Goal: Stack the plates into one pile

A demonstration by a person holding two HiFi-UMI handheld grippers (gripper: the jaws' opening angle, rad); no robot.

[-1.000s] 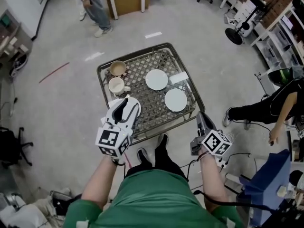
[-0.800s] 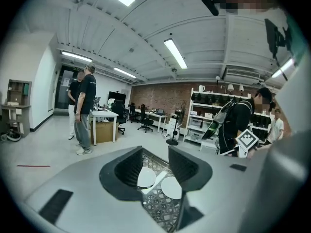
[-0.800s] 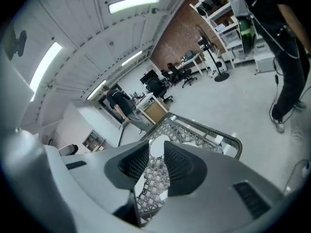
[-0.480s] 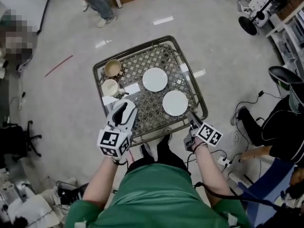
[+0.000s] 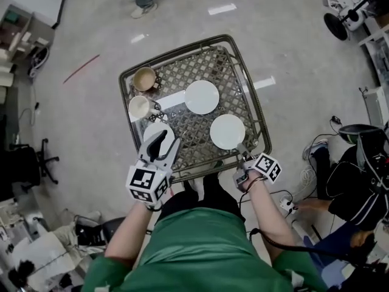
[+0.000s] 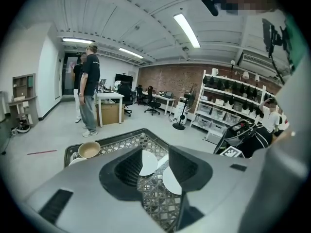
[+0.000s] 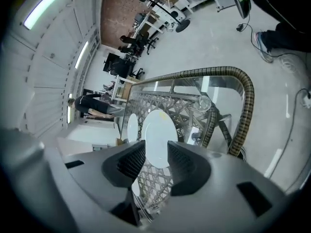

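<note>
Two white plates lie apart on the lattice surface (image 5: pixel 182 72): the near plate (image 5: pixel 227 131) and the far plate (image 5: pixel 202 97). You are on the approach. Your right gripper (image 5: pixel 243 156) aims at the near plate, its fingers (image 7: pixel 182 161) just opening, partly apart with nothing gripped. Next, get them over the plate's rim. Your left gripper (image 5: pixel 159 137) is spread and empty, and half covers a white patch (image 5: pixel 151 128) that you can't identify.

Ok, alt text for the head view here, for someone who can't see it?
From above: a person in a green top holds the left hand-held gripper and right hand-held gripper at the near edge of a lattice table. A far white plate and a nearer white plate lie apart, unstacked; two cups stand at its left side.
</note>
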